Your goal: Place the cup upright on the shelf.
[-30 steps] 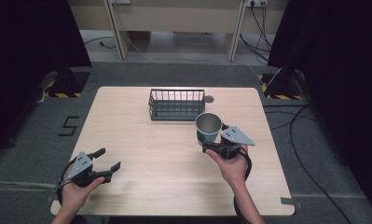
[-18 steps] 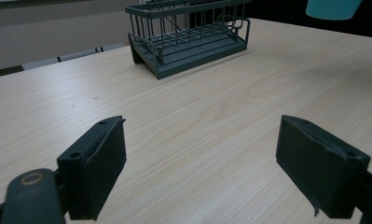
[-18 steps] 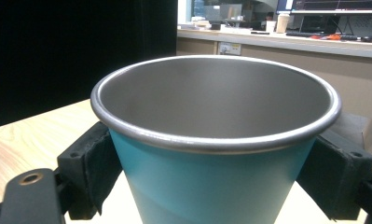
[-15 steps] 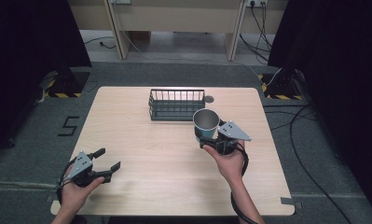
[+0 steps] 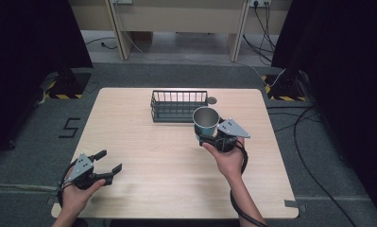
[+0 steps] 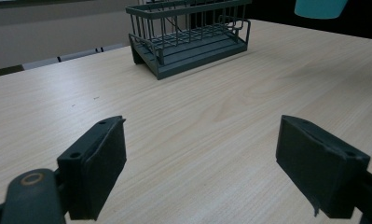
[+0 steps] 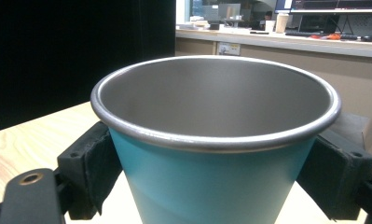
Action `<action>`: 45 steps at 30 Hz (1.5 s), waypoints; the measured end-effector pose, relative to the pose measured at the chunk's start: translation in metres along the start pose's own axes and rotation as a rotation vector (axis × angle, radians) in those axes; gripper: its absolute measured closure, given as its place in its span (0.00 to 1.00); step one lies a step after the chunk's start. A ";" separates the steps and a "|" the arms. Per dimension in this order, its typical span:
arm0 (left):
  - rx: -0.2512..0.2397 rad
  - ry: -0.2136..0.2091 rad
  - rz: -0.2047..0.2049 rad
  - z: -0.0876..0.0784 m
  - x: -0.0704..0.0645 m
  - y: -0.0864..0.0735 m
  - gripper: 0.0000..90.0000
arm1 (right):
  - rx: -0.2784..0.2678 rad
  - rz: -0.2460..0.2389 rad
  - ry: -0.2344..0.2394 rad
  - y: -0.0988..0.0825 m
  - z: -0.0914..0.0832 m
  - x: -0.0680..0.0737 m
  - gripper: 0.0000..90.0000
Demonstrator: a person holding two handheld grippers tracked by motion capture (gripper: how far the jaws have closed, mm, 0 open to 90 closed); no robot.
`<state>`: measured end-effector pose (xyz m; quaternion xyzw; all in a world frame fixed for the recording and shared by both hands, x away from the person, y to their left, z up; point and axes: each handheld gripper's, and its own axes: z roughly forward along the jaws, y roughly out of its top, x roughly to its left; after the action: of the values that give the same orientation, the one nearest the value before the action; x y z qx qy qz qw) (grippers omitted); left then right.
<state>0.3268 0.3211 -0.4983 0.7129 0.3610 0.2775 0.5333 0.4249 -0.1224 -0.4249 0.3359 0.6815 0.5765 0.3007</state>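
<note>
A teal cup (image 5: 206, 122) with a bare steel inside stands upright in my right gripper (image 5: 209, 136), which is shut on it and holds it above the table, just in front of the dark wire basket (image 5: 178, 106). In the right gripper view the cup (image 7: 216, 154) sits between the two black jaws, its mouth up. My left gripper (image 5: 109, 163) rests open near the table's front left corner with nothing between its fingers (image 6: 97, 163). From the left gripper view the basket (image 6: 188, 35) stands far ahead and the cup's base (image 6: 320, 8) hangs at the top right.
The light wooden table (image 5: 143, 156) has a small round grommet (image 5: 211, 100) by the basket's right end. Cables trail on the grey floor at the right. Yellow-black striped stands (image 5: 63, 90) sit beyond both back corners.
My right gripper has carried the cup a little to the left and toward the basket. The left gripper has stayed where it was.
</note>
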 end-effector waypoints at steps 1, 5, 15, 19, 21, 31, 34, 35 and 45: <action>0.000 0.000 0.000 0.000 0.000 0.000 0.17 | 0.000 0.000 0.000 0.000 0.000 0.000 0.18; -0.002 0.000 -0.003 0.000 0.000 0.000 0.17 | 0.006 0.001 0.003 0.002 0.005 0.001 0.18; -0.004 0.000 -0.003 0.000 0.000 0.000 0.17 | 0.005 0.002 0.000 0.006 0.016 0.002 0.18; -0.005 -0.001 -0.003 -0.001 0.000 0.000 0.17 | -0.002 0.008 0.000 0.007 0.020 0.002 0.18; -0.005 -0.001 -0.003 -0.001 0.000 0.000 0.17 | -0.002 0.010 -0.004 0.008 0.022 0.002 0.18; -0.005 -0.003 -0.002 -0.001 0.000 0.000 0.17 | 0.002 0.019 -0.006 0.009 0.032 0.002 0.18; -0.007 -0.002 -0.003 -0.001 0.000 0.000 0.17 | 0.000 0.021 -0.007 0.009 0.034 0.002 0.18; -0.007 -0.002 -0.005 -0.001 0.000 0.000 0.17 | -0.002 0.022 -0.009 0.011 0.036 0.002 0.18; -0.009 -0.003 -0.005 -0.001 0.000 0.000 0.17 | -0.004 0.027 -0.015 0.018 0.045 -0.001 0.18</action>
<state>0.3263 0.3217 -0.4978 0.7101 0.3608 0.2766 0.5376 0.4637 -0.0952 -0.4145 0.3487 0.6733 0.5796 0.2985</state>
